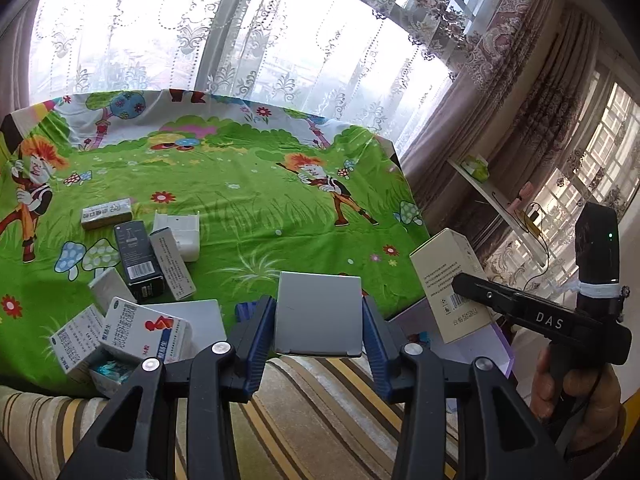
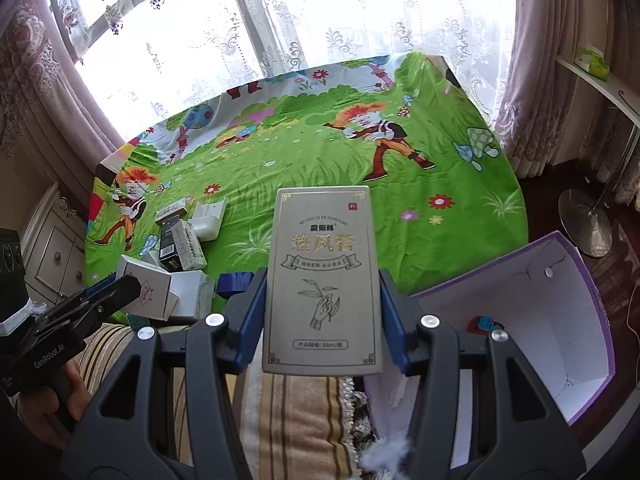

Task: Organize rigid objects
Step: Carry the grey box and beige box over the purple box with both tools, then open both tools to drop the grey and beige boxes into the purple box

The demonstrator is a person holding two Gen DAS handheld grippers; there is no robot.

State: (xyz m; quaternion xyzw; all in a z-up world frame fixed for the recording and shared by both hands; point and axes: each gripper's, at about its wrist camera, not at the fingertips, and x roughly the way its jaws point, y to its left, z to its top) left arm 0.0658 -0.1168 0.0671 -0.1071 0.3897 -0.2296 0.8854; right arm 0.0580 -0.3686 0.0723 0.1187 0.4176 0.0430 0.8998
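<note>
Left gripper [image 1: 319,316] clamps a plain grey box [image 1: 318,314] between both pads. Right gripper [image 2: 322,320] clamps a beige printed carton [image 2: 323,280]. Both held above the striped cloth [image 1: 320,400], near the table edge. Open purple-rimmed box [image 2: 576,320] stands beside, right. Remaining cartons [image 1: 132,280] lie on the green tablecloth [image 1: 256,200].

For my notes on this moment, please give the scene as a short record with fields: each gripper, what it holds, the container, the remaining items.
left gripper: shut on plain grey box
right gripper: shut on beige carton with gold print
container: purple bin, open, white inside, at the right
remaining items: pile of boxes on the green cartoon cloth
</note>
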